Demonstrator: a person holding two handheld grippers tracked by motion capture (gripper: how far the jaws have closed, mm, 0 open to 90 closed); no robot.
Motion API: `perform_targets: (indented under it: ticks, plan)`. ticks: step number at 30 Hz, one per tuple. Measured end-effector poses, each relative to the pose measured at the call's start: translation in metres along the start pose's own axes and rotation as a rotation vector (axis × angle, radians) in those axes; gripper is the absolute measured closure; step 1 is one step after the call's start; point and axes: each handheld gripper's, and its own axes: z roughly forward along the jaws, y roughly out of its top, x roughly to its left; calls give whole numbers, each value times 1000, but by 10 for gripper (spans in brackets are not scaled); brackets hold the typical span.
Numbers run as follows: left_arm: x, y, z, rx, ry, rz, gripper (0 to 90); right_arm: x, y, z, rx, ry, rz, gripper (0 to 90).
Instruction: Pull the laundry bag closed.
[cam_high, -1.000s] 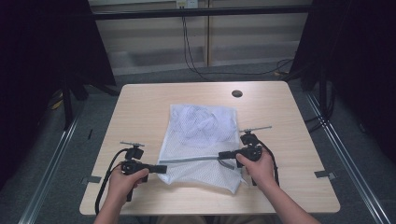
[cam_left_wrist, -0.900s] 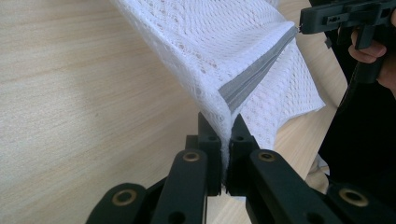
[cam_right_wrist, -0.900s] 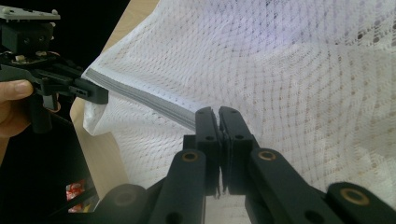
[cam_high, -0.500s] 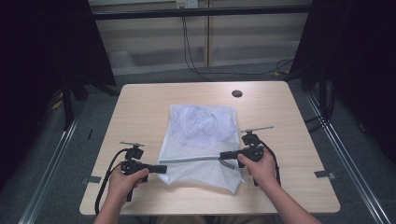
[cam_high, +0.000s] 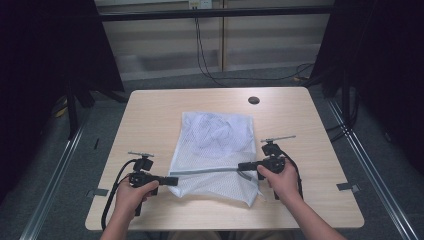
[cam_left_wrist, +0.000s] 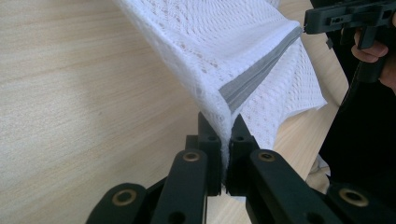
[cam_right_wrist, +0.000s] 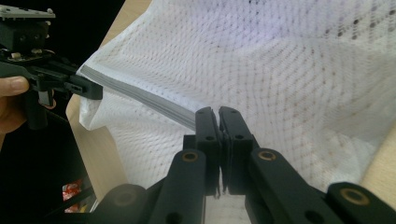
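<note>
Lying on the table, the white mesh bag shows a grey band pulled taut. Left gripper and right gripper each pinch one end.

- Wooden table: light top, rounded corners.
- Round dark grommet: set in the tabletop near its far edge.
- Black cables: hanging against the far wall panel.
- Grey floor: around the table.

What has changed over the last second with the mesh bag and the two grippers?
Nothing visibly changed. The left gripper and right gripper are both still clamped on the grey zipper edge of the white mesh laundry bag, holding that edge stretched between them, and the bag lies where it was on the table.
</note>
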Motion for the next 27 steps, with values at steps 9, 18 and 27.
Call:
perform_targets:
  ticks: [9,18,27]
  plan:
    - [0,0,1,-1,-3,-2,879,-3,-1,-4,-8,2,9,871]
    - [0,0,0,1,-1,-1,880,-6,-3,-8,-12,-6,10,871]
    - [-1,0,1,-1,1,-10,880,-7,-4,-10,-12,-2,10,871]
